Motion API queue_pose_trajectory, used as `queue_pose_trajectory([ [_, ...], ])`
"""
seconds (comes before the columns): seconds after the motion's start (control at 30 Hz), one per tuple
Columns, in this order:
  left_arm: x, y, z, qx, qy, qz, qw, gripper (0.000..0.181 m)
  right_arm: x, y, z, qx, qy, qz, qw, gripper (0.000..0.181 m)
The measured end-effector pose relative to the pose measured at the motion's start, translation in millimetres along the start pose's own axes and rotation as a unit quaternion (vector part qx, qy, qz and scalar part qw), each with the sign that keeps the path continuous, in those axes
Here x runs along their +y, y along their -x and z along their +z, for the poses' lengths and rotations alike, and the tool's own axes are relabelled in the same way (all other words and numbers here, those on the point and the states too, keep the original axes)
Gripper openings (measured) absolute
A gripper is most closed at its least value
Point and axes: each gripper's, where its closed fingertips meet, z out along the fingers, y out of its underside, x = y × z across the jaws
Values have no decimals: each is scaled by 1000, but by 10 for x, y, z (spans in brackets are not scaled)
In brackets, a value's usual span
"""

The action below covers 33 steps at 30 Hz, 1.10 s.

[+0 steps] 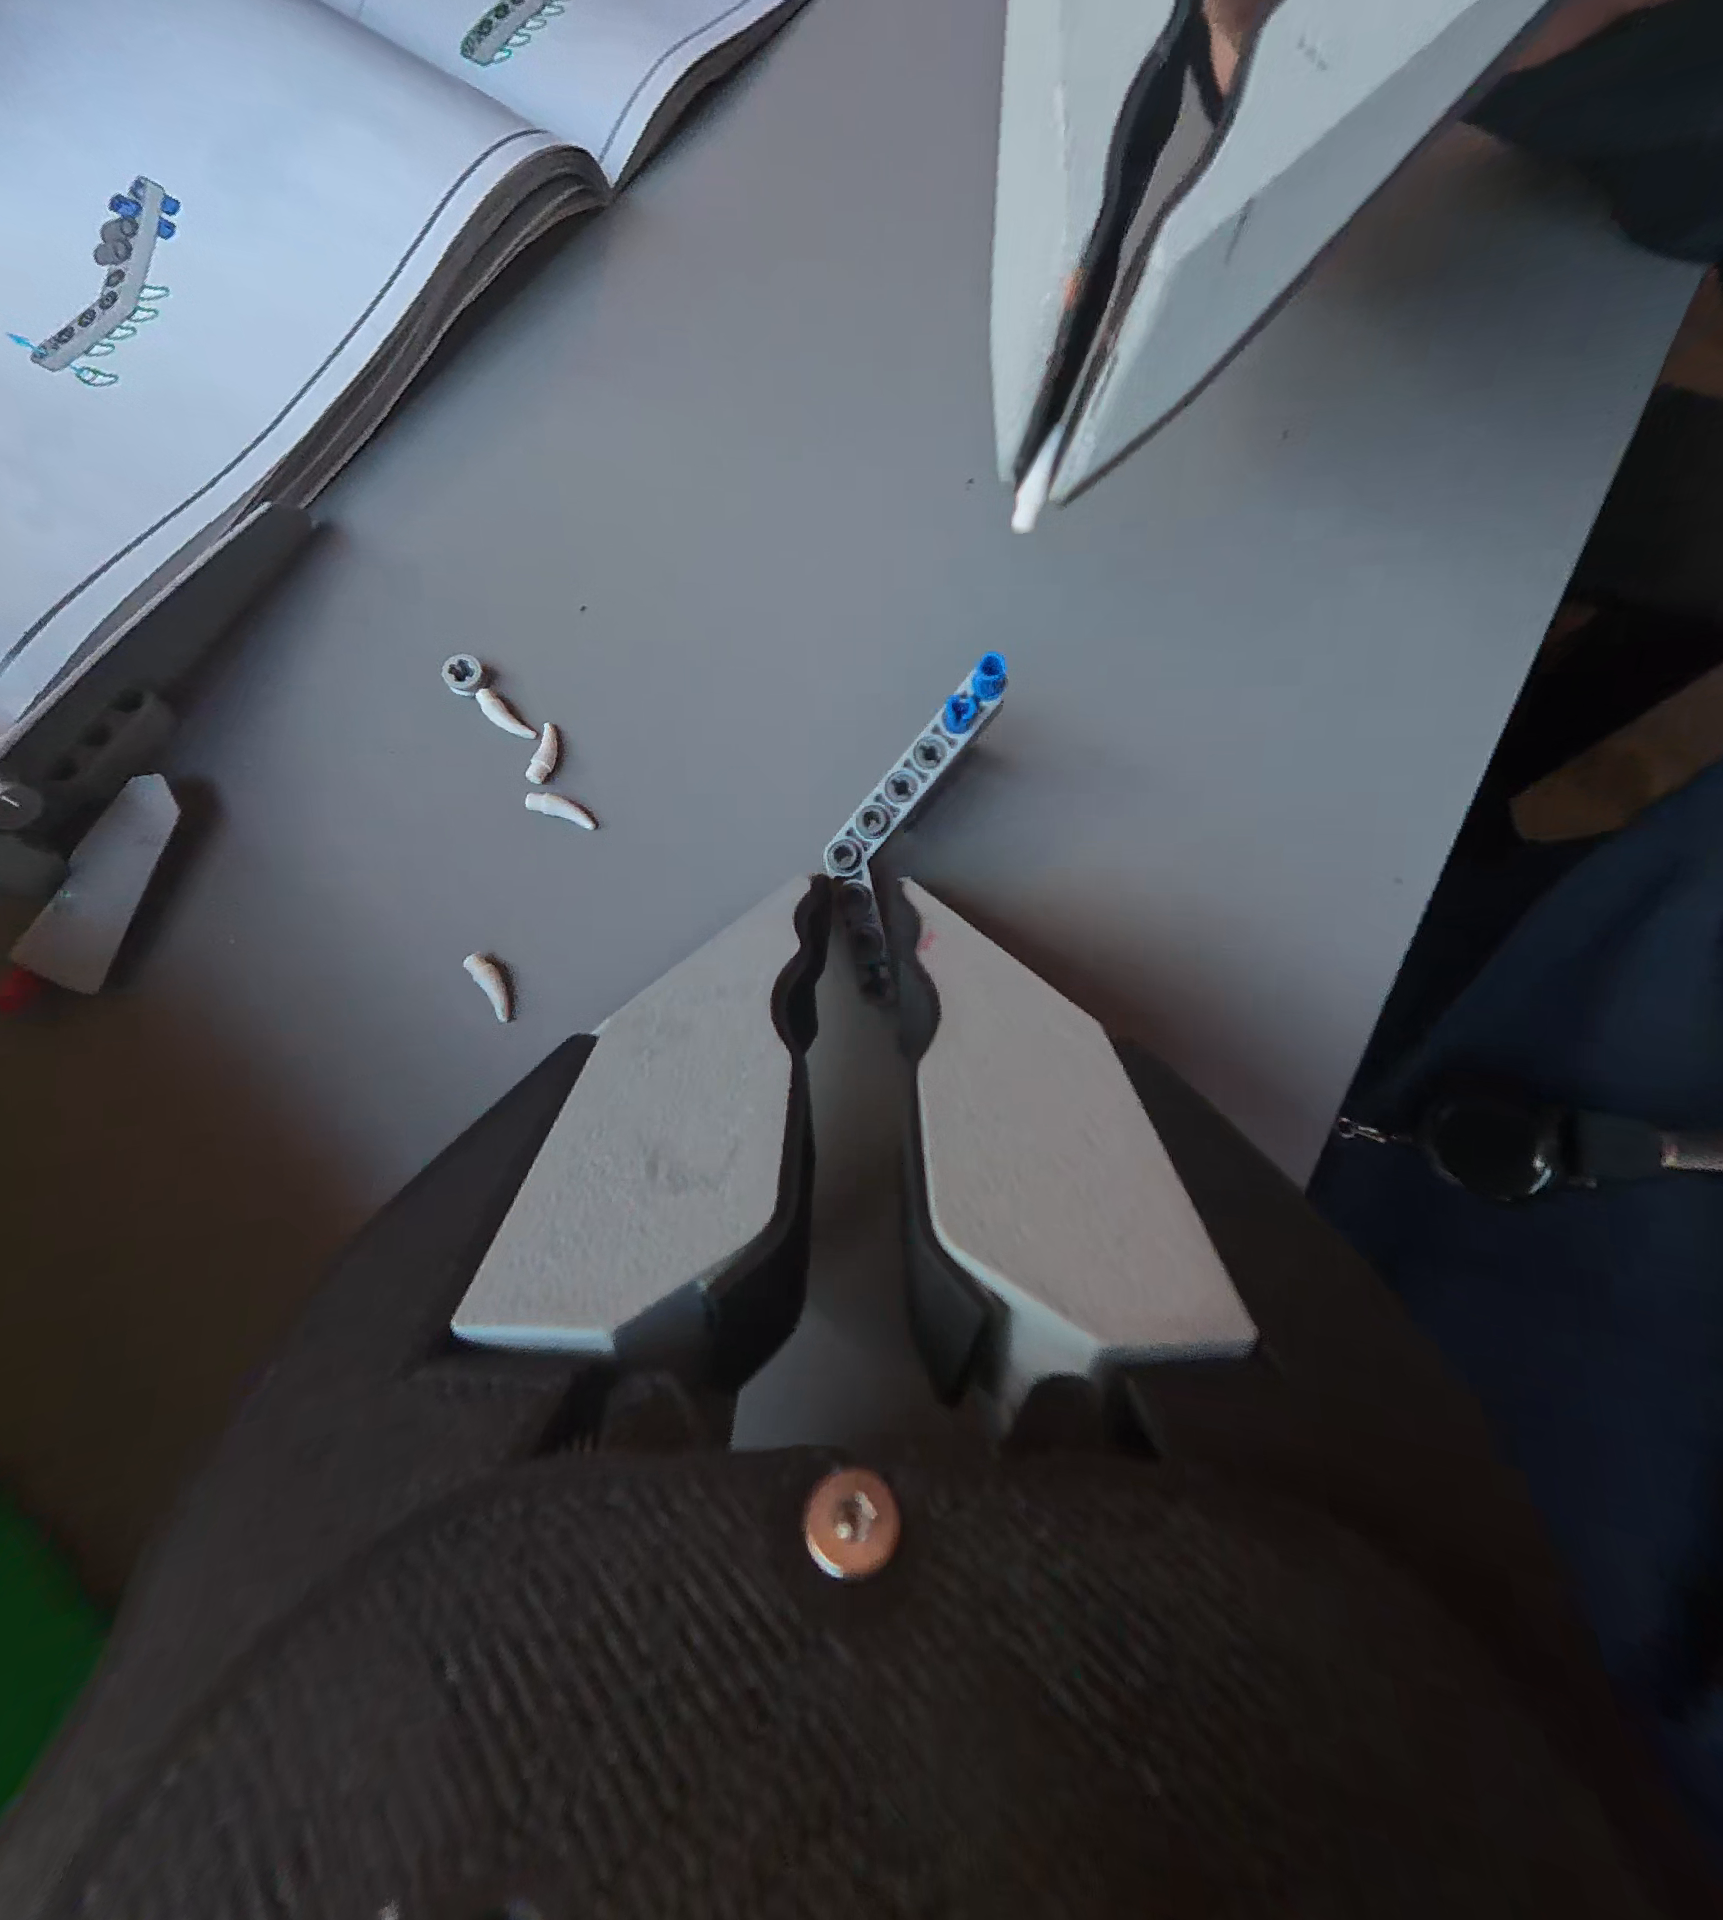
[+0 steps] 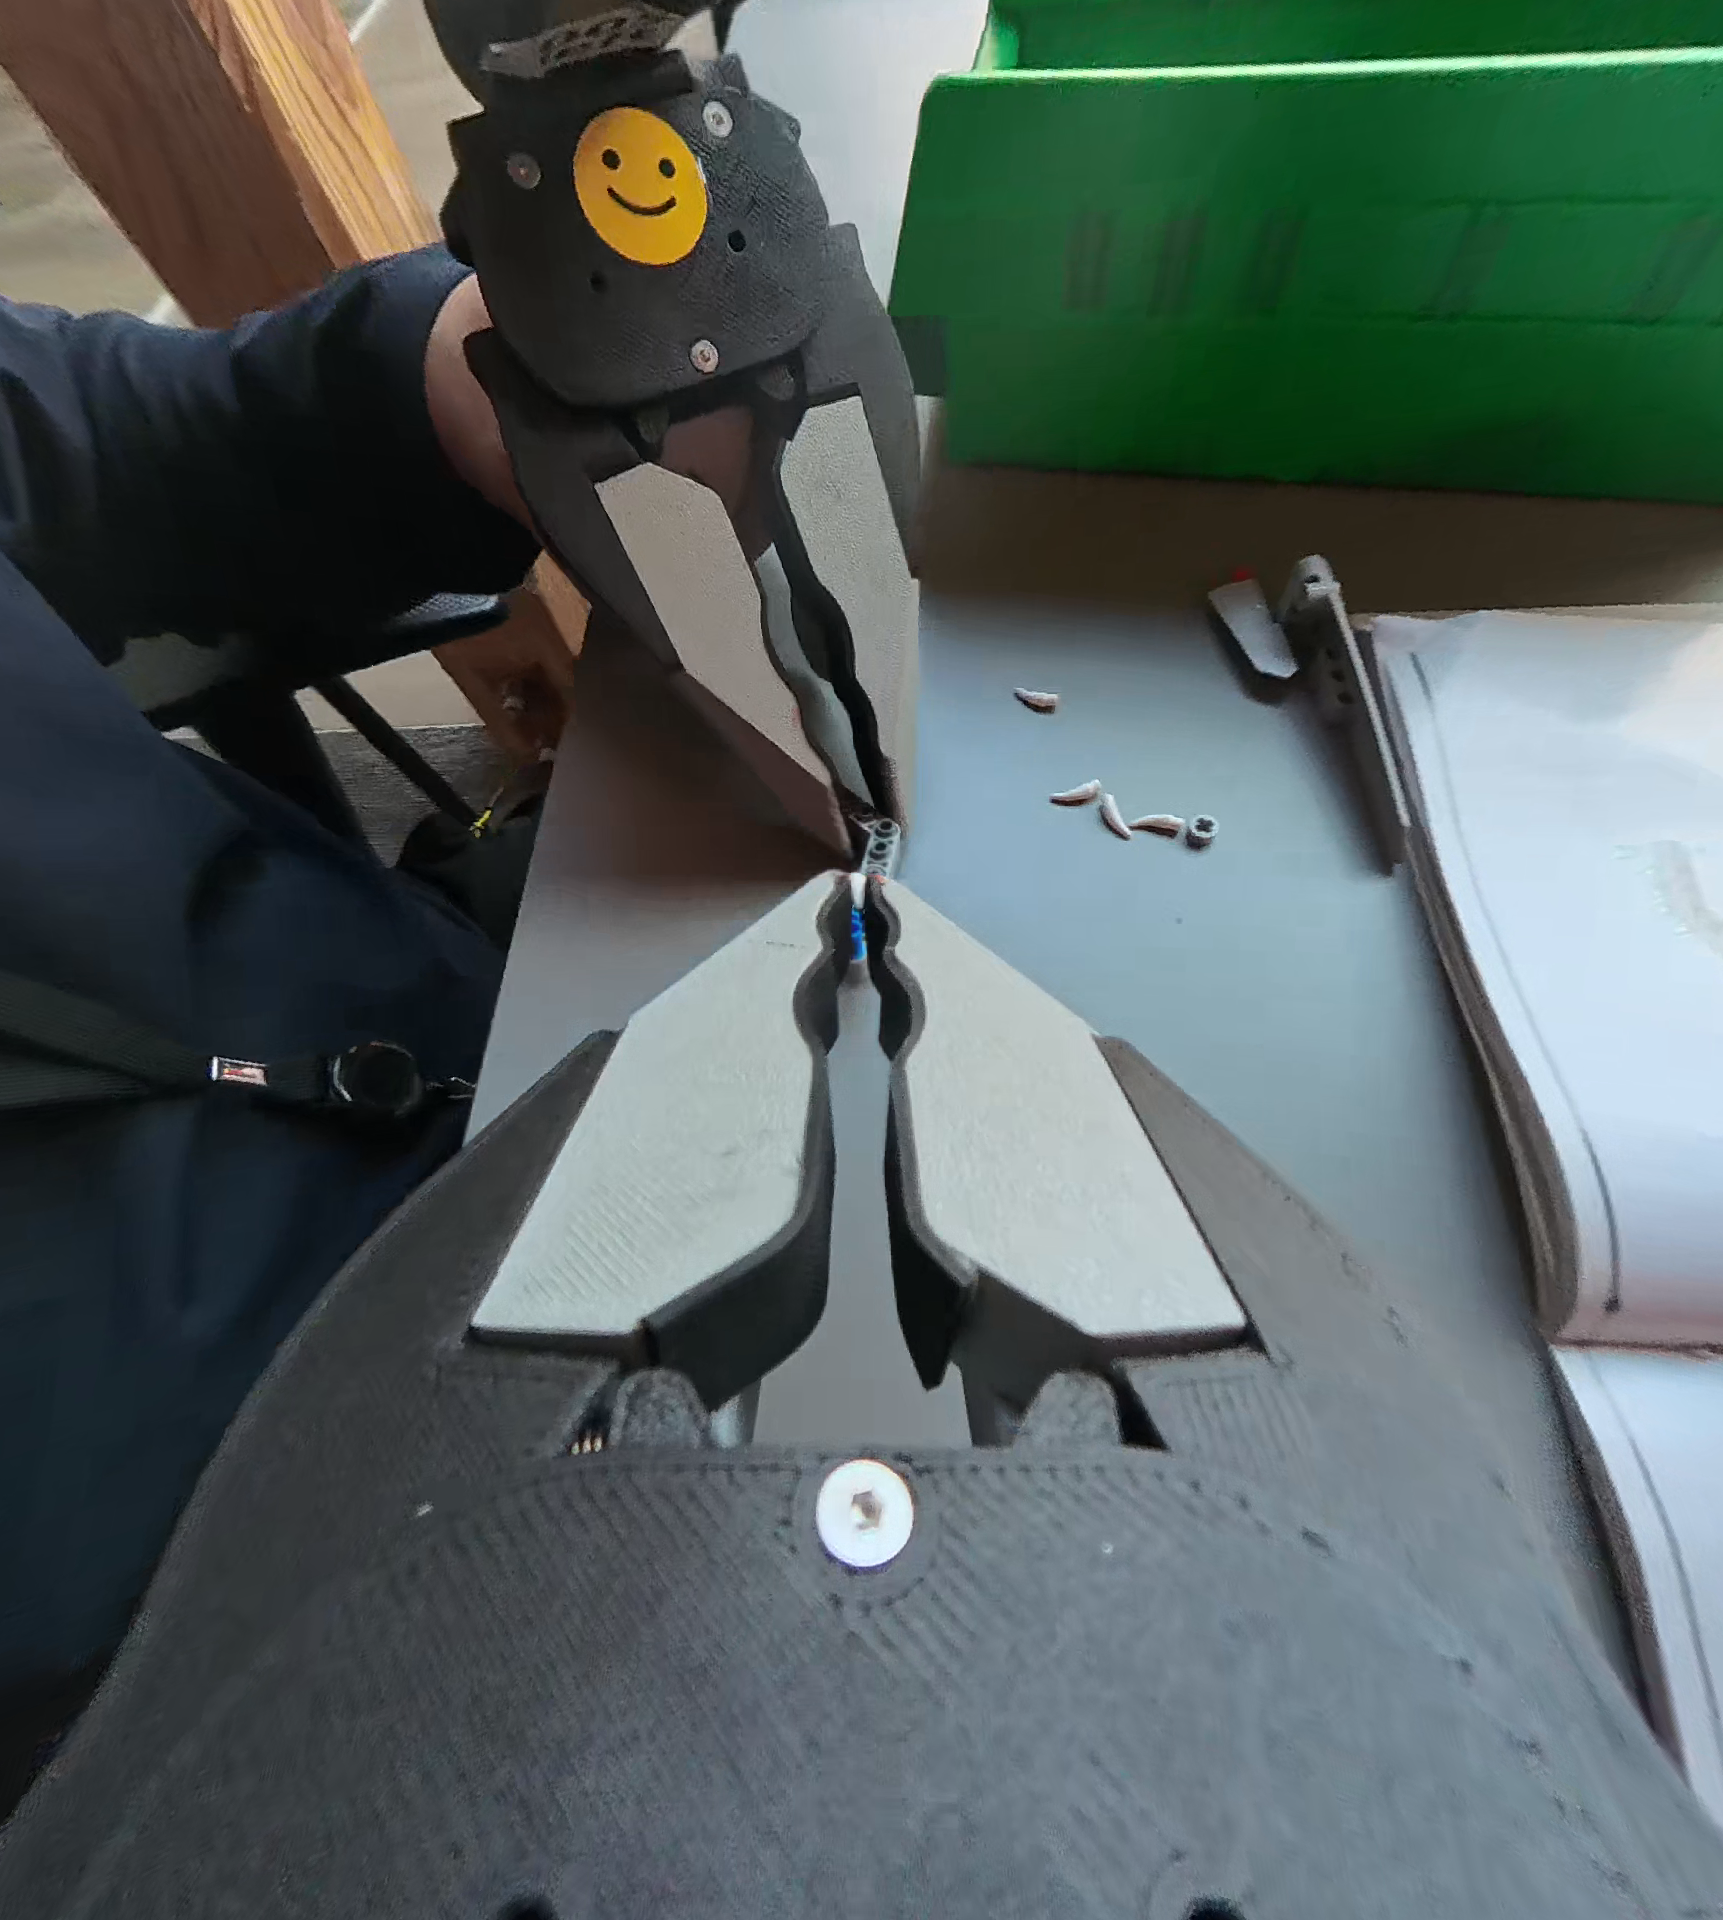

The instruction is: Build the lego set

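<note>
My left gripper [image 1: 857,904] is shut on the short arm of a grey bent beam [image 1: 898,790], holding it on or just above the grey table. Two blue pins [image 1: 982,681] sit at the beam's far end. My right gripper [image 2: 859,896] is shut on a white tooth piece [image 2: 855,886], whose tip pokes out past the fingertips. In the left wrist view the right gripper [image 1: 1039,483] hangs above and beyond the beam, with the tooth [image 1: 1025,509] apart from it. In the right wrist view the left gripper [image 2: 872,816] holds the beam [image 2: 881,836] just beyond my fingertips.
Several loose white teeth [image 1: 545,758] and a grey round bush [image 1: 462,672] lie left of the beam. An open instruction book [image 1: 161,312] lies at the far left, a grey sub-assembly [image 1: 57,821] beside it. A green box [image 2: 1356,260] stands behind. A person's dark sleeve [image 2: 161,436] is at the table edge. The tips of one gripper are about 7 cm away from the tips of the other.
</note>
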Motion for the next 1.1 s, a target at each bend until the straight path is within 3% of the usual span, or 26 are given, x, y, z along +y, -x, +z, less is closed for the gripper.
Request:
queue_pose_trajectory([
  [0.4,-4,-30,2,10,-4,-11,1000,8,-12,-18,144,-17,33,22,999,0],
  [0.57,-5,-35,0,15,-5,-15,1000,9,12,-115,42,5,31,24,999,0],
  [0.77,-4,-39,0,16,-5,-14,1000,8,27,-323,-249,49,6,40,998,0],
  [1.1,-3,-54,0,24,-5,-16,1000,7,-153,-778,-1273,181,-128,63,973,0],
])
